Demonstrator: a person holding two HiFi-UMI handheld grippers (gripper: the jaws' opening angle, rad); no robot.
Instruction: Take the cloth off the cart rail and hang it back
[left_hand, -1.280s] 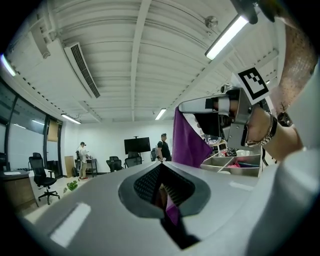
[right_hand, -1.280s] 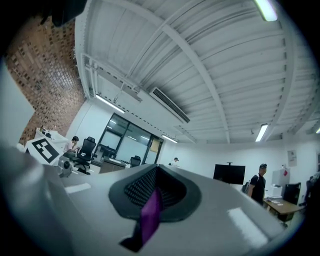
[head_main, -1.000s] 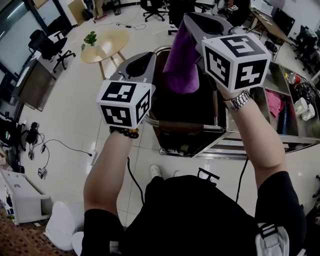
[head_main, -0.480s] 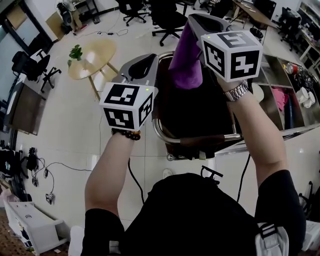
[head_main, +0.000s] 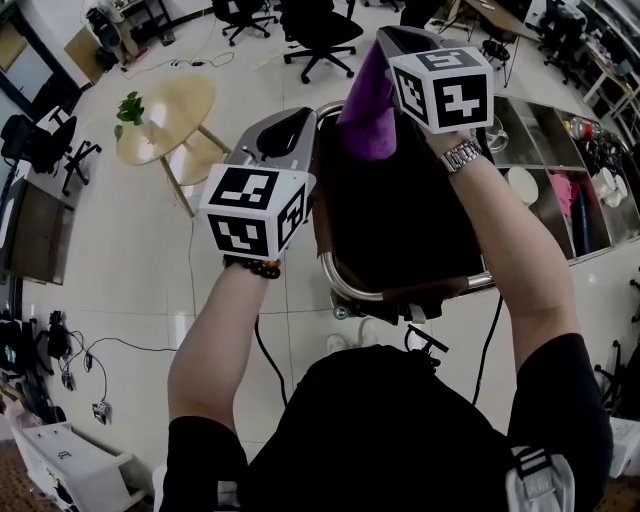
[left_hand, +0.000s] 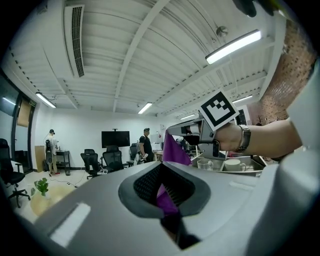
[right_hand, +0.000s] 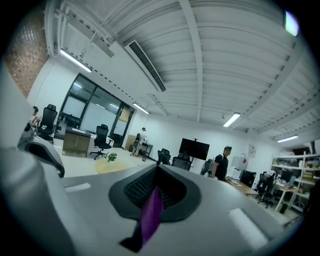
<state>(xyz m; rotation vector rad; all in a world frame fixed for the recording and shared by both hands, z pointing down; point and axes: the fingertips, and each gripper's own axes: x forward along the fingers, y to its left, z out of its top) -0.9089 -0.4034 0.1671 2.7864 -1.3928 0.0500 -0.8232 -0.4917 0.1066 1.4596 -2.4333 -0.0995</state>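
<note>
A purple cloth (head_main: 368, 108) hangs stretched between my two grippers, above the cart's black bin (head_main: 400, 220). The left gripper (head_main: 290, 135) is level and shut on one end of the cloth (left_hand: 167, 197), which shows pinched between its jaws in the left gripper view. Further away and higher, the right gripper (head_main: 392, 45) is shut on the other end (right_hand: 151, 215). It also shows in the left gripper view (left_hand: 172, 132) with the cloth hanging from its tip. The cart's rail (head_main: 440, 288), a curved bar with a brown grip, lies below and nearer to me, bare.
A steel shelf unit (head_main: 560, 170) with cups and a pink rag stands at the right of the cart. A round wooden table (head_main: 165, 115) with a plant is at the left, office chairs (head_main: 320, 25) beyond. Cables (head_main: 60, 340) lie on the floor. A person (left_hand: 146, 145) stands far off.
Both grippers have carried the cloth across over the cart. The cart's bin and rail now lie more squarely under the hands, and the right gripper sits further up in the head view.
</note>
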